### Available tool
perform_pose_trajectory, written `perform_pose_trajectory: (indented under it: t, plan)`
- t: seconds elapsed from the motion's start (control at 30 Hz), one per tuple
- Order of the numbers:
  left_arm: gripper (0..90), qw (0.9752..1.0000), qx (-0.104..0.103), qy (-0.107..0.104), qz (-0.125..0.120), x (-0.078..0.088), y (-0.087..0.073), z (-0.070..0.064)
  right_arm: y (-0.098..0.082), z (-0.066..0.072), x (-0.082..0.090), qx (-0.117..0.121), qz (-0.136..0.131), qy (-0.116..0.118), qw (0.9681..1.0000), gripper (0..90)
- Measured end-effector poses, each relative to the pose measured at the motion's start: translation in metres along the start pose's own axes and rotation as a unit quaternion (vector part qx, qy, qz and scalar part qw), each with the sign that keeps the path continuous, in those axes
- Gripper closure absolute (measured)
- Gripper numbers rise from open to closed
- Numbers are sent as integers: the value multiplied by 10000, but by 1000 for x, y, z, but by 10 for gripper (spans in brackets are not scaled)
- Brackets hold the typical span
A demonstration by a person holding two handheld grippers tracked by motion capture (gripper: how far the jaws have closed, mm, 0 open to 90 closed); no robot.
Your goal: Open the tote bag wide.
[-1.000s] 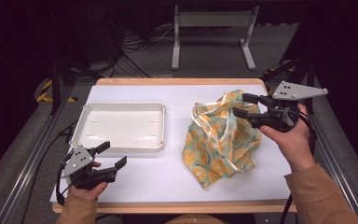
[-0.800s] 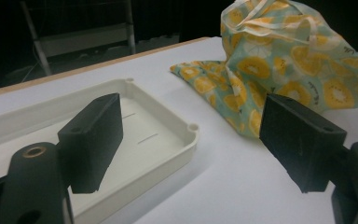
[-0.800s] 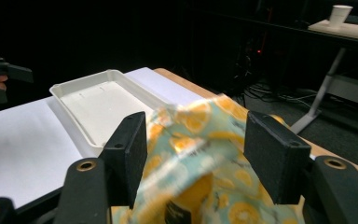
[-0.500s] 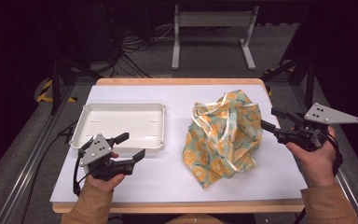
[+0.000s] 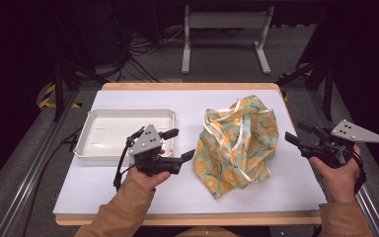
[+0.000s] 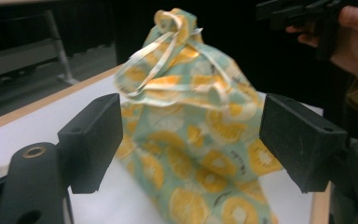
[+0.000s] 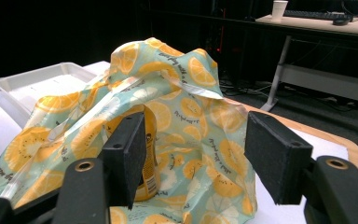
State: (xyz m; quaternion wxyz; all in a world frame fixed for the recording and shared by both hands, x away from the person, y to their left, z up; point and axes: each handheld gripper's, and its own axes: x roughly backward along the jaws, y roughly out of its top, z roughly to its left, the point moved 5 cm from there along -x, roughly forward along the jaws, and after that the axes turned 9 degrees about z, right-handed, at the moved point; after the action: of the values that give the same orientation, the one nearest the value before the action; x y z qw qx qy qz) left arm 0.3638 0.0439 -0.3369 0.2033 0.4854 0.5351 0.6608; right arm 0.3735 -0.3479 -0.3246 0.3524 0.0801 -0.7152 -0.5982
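Note:
A cloth bag [image 5: 237, 143] printed with orange slices on pale green lies slumped on the right half of the white table [image 5: 108, 192], its cream drawstrings loose. Through the bag's mouth, the right gripper view shows a yellow container [image 7: 150, 154] inside the bag [image 7: 177, 88]. My left gripper [image 5: 179, 143] is open, just left of the bag, jaws pointing at it. In its own view the bag [image 6: 191, 126] stands beyond the open left gripper [image 6: 196, 140]. My right gripper [image 5: 296, 132] is open at the table's right edge, apart from the bag, which lies ahead of the right gripper [image 7: 200, 154].
An empty white tray [image 5: 91, 129] sits on the left half of the table, behind my left hand. The wooden table edge [image 5: 187, 217] runs along the front. A metal frame [image 5: 224, 37] and cables lie on the floor beyond the table.
My left hand has come up and to the right, from the table's front left to beside the bag. My right hand has drawn back from the bag's top to the right edge and sunk.

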Motion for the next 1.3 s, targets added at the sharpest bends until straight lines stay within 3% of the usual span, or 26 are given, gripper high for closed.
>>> perform_pose_trajectory:
  t: [0.47, 0.8, 0.87, 0.93, 1.13, 1.2, 1.3]
  plan:
    - [232, 9984, 29, -556, 90, -56, 25, -19, -3, -5, 5, -96, -66, -32, 9999, 383]
    - [262, 9968, 44, -771, 215, -90, 39, -26, -5, -7, 6, -108, -55, -11, 9999, 380]
    - [272, 9961, 49, -846, 232, -96, 40, -28, -6, -8, 7, -120, -50, -6, 9999, 379]
    - [281, 9935, 62, -1121, 197, -103, 40, -35, -6, -8, 8, -123, -50, -9, 9999, 378]
    - [296, 9948, -103, -951, 362, -116, 38, -40, -6, -8, 9, -128, -86, 34, 9999, 377]
    - [292, 9952, 6, -917, 356, -119, 35, -36, -6, -7, 9, -112, -81, 31, 9999, 375]
    - [293, 9951, -1, -885, 451, -121, 31, -32, -6, -6, 9, -110, -91, 51, 9999, 375]
